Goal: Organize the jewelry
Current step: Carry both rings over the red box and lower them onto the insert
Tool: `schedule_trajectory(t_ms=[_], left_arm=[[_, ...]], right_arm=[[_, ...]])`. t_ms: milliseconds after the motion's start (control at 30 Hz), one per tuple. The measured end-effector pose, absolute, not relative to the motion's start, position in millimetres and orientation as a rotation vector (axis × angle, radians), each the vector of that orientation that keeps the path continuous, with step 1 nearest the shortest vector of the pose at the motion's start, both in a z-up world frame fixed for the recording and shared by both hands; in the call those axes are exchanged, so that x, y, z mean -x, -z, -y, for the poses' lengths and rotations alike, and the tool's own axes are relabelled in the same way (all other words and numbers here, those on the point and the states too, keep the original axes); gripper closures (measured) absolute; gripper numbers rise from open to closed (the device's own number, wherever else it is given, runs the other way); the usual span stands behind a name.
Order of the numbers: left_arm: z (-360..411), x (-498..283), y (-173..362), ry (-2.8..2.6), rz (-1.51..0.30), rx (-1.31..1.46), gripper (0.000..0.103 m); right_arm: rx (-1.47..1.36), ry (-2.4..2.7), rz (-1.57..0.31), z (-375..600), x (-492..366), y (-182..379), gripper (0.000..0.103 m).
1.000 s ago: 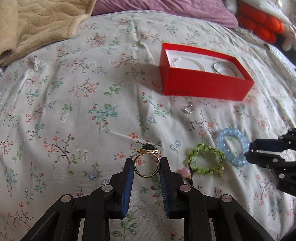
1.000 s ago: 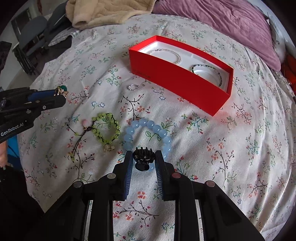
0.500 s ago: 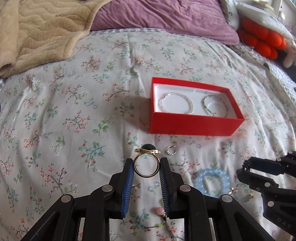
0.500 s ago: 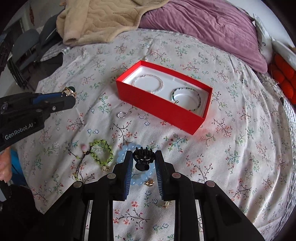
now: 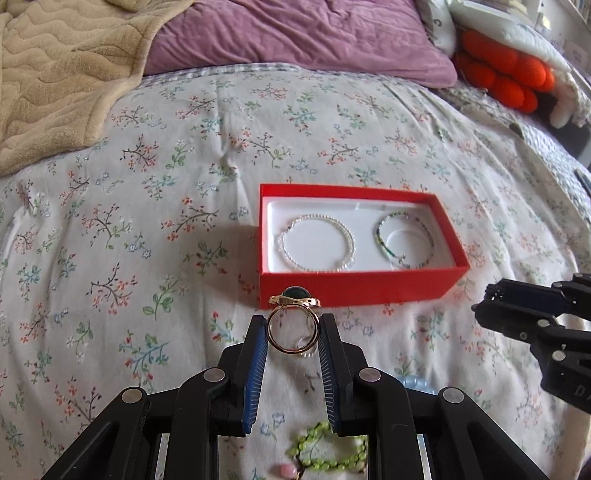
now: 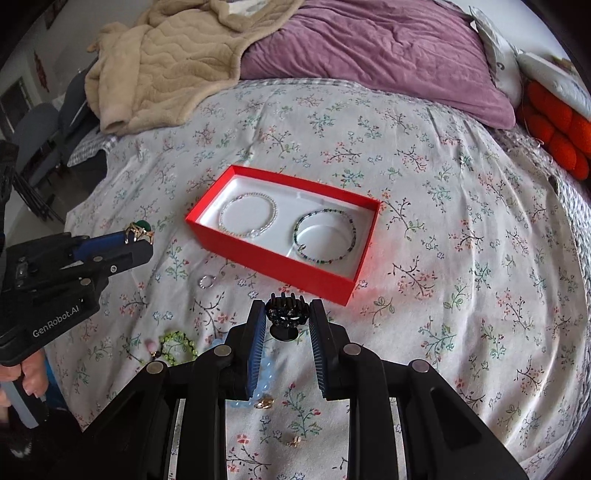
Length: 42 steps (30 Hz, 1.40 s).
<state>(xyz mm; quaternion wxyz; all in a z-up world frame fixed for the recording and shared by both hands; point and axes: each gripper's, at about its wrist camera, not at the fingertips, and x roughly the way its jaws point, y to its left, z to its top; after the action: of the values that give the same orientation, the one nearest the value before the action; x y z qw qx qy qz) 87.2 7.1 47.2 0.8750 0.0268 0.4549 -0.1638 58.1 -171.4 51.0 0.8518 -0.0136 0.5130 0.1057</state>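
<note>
Both tools have lifted and drawn back from the loose pieces, so the red box (image 5: 354, 284) now sits nearer the middle of each view. Left tool (image 5: 293, 332), its ribbed blue pads clamped on a thin gold ring (image 5: 293, 328) with a dark green stone, hangs over the floral bedspread (image 5: 147, 206) just short of the box's near wall. Right tool (image 6: 287, 319) is closed on a small black toothed hair claw (image 6: 287, 314) above the bed. Beneath the tools lie a lime-green beaded bracelet (image 5: 325, 456) with a pink bead, a pale blue glassy bead bracelet (image 6: 264, 373), small gold pieces (image 6: 265, 402) and a little silver ring (image 6: 207, 281). Farther on, the rectangular cardboard box holds a white moulded insert with a pearl-white bead bracelet (image 5: 316, 243) on the left and a dark multicoloured bead bracelet (image 5: 404, 240) on the right. Beyond, at the head of the bed, lie a quilted beige blanket (image 5: 62, 74) and a crumpled mauve pillow (image 5: 303, 33).
</note>
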Motion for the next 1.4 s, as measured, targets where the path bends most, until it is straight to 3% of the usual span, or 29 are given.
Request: schedule_trajectory(t_ms=[1400], left_arm=[[37, -168, 3, 0.298, -0.952, -0.072, 0.08]], right_arm=[[-0.09, -0.201, -1.069, 196, -140, -3, 0.077]])
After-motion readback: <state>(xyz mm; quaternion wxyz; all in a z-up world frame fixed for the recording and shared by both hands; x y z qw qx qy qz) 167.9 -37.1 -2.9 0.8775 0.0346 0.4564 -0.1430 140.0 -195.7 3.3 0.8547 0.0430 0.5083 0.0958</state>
